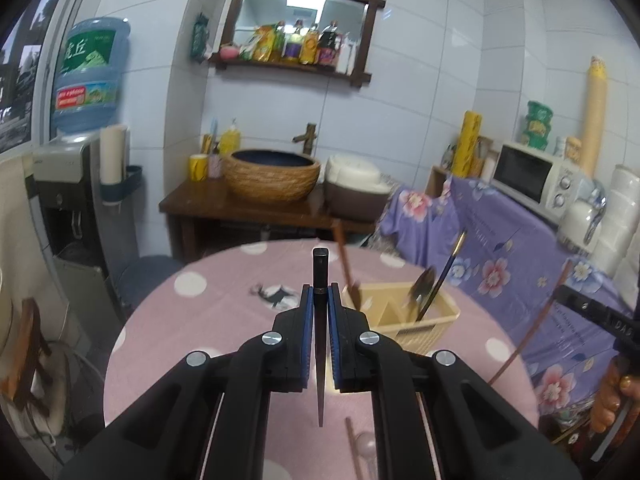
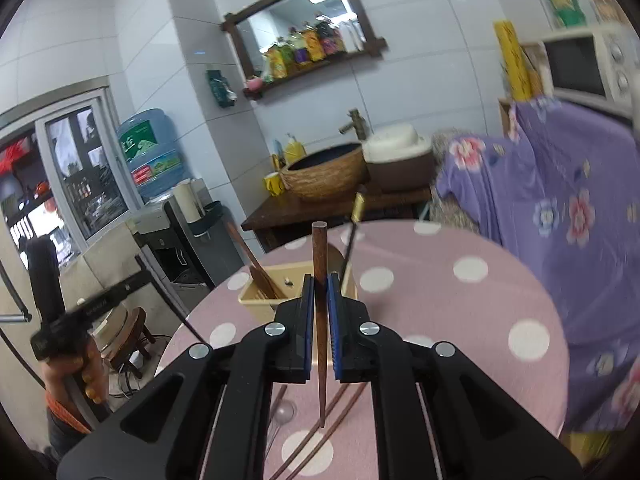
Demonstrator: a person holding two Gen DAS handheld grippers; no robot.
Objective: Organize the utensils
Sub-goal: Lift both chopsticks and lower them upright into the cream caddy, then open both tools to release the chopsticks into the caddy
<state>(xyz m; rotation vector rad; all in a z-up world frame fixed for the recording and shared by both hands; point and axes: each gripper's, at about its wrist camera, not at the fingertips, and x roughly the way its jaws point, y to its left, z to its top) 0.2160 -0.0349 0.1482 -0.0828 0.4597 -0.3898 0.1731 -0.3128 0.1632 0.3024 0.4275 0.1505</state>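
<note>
Between each claw's blue pads, a chopstick (image 1: 320, 320) stands clamped upright.

Probably home kitchen: microwave (image 1: 536, 178), basin (image 1: 272, 176), water dispenser (image 1: 68, 184).

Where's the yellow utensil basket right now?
Left wrist view: utensil basket on the polka-dot table, just right of the left tongs.

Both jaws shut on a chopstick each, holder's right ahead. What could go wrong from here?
1. The left gripper and the right gripper each pinch a chopstick near its thick end, so the dark chopstick or the brown chopstick could pivot.
2. The holder already has a spoon and sticks leaning in it; an incoming tip might knock them.
3. It looks light and might tip.
</note>
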